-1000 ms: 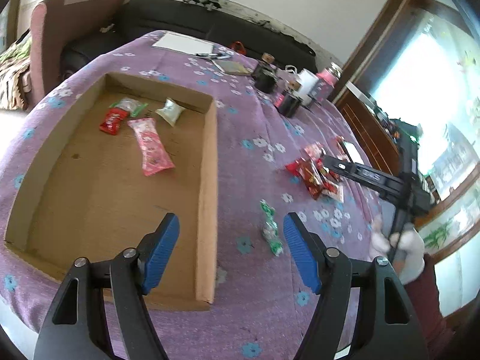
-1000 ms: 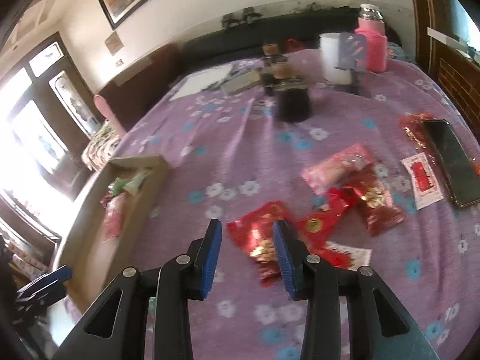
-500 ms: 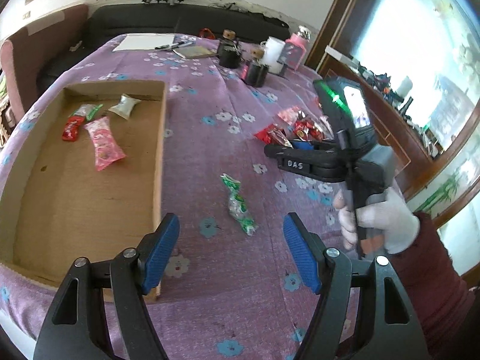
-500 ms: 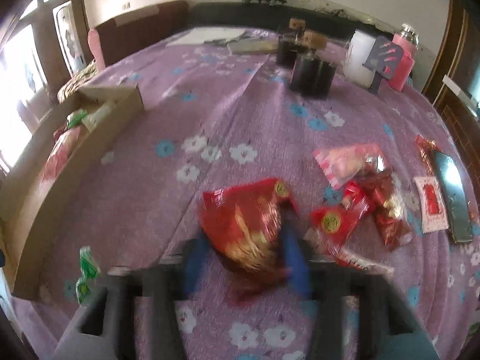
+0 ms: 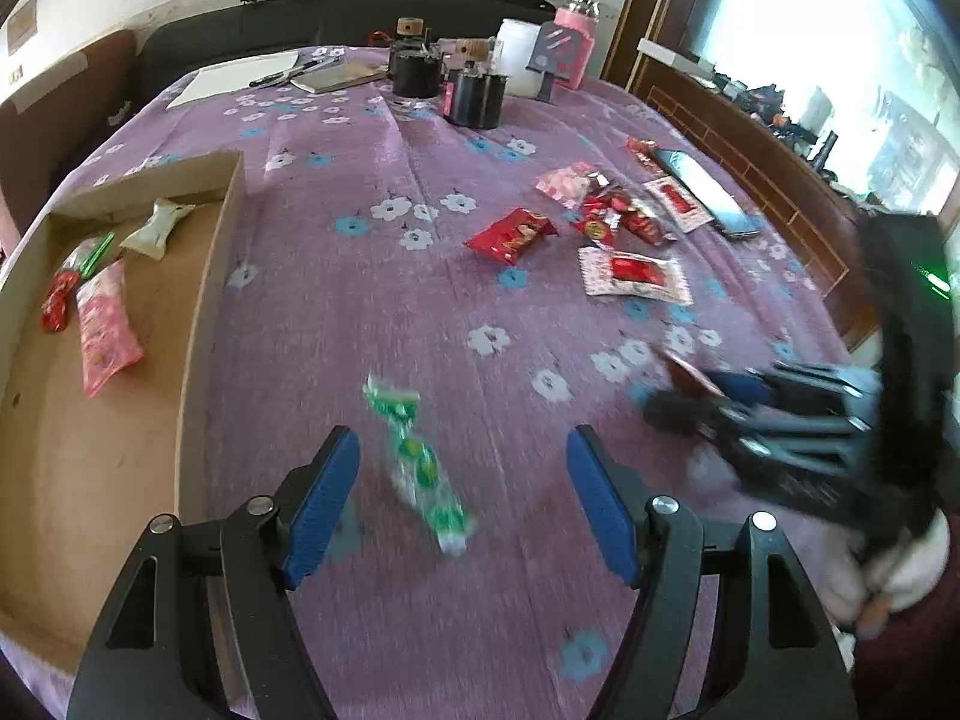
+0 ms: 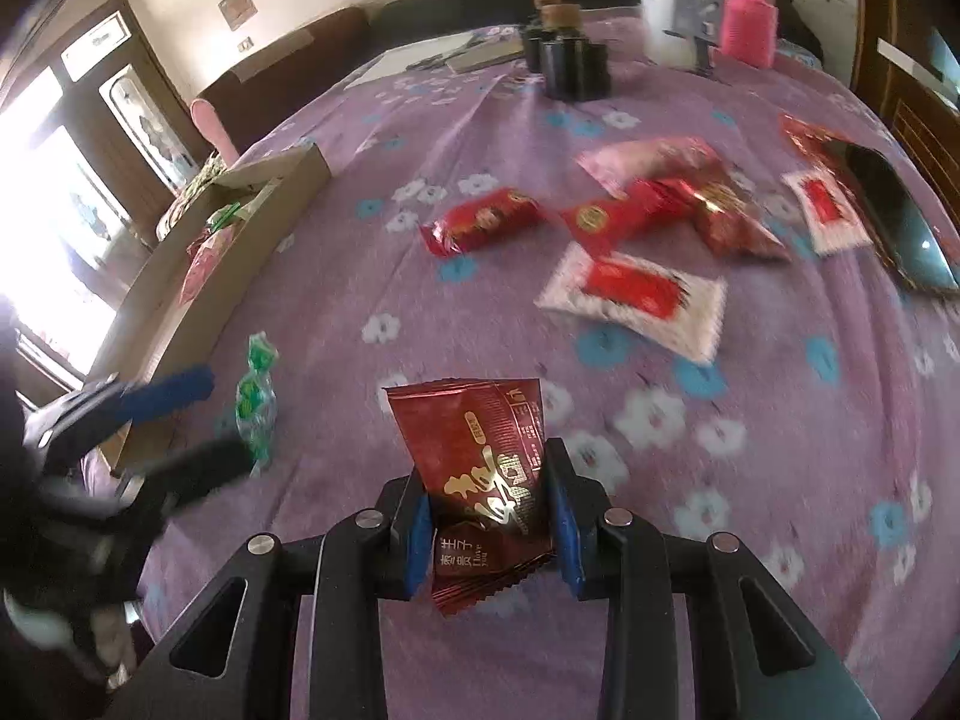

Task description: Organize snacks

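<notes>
Green candy (image 5: 420, 456): lies between open left claw (image 5: 465, 504) pads, long axis probably pointing away.
Right claw (image 6: 492, 525): clamped on dark red snack packet (image 6: 486, 480).

in my right gripper (image 6: 489, 519) i hold a dark red snack packet (image 6: 486, 468) with gold letters, standing upright between the pads. a green candy wrapper (image 5: 420, 456) lies on the purple cloth, near, between the wide-apart fingers of my left gripper (image 5: 462, 504). further right lie a red packet (image 5: 510, 234), a white packet with red label (image 5: 636, 273) and a small heap of red and pink ones (image 5: 600, 204). in the cardboard box (image 5: 204, 300) at left lie a pink packet (image 5: 105, 327), a small red one (image 5: 57, 309), a green one (image 5: 90, 252) and a pale one (image 5: 157, 227).
</notes>
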Action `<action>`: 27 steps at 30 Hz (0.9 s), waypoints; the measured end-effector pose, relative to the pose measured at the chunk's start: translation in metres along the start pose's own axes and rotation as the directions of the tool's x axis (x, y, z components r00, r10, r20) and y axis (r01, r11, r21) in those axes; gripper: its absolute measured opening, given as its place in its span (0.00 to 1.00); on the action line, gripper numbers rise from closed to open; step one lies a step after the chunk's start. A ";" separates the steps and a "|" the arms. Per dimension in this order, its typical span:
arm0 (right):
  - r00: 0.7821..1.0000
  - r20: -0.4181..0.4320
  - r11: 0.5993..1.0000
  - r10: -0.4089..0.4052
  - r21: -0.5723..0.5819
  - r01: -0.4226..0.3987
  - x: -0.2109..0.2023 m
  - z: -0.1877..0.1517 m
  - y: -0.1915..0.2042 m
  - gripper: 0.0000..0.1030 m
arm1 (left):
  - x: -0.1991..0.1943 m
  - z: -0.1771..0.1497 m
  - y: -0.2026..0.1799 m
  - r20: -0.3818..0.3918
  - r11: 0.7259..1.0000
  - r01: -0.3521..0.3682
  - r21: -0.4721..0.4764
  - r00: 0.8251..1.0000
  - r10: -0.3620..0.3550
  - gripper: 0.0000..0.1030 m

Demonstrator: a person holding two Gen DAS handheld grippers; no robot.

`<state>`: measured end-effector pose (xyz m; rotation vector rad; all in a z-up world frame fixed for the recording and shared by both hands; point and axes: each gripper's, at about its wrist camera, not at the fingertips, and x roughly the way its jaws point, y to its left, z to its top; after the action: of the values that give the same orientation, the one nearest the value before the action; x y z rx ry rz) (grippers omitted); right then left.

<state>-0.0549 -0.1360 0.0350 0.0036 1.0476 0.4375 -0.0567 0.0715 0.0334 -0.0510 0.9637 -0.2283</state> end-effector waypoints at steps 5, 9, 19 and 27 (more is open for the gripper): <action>0.999 0.024 1.000 0.024 0.018 -0.024 -0.005 -0.007 -0.008 0.34 | 0.018 -0.002 -0.003 -0.028 0.996 -0.078 0.048 0.996 0.080 0.18; 0.999 0.041 1.000 0.019 0.010 -0.019 -0.006 -0.009 -0.007 0.33 | 0.013 -0.004 0.003 -0.032 0.999 -0.043 0.007 0.999 0.043 0.15; 0.997 0.076 1.000 0.027 0.012 -0.028 -0.021 -0.007 0.008 0.32 | -0.036 -0.002 0.026 0.052 0.990 0.100 -0.095 0.994 -0.095 0.15; 0.989 0.093 0.992 0.117 -0.058 -0.112 -0.030 0.021 0.062 0.32 | -0.084 0.000 0.100 0.129 0.979 0.009 -0.202 0.991 0.018 0.15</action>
<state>-0.0712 -0.0857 0.0836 0.0377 0.9437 0.5637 -0.0860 0.1872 0.0865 -0.2472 0.8538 -0.1205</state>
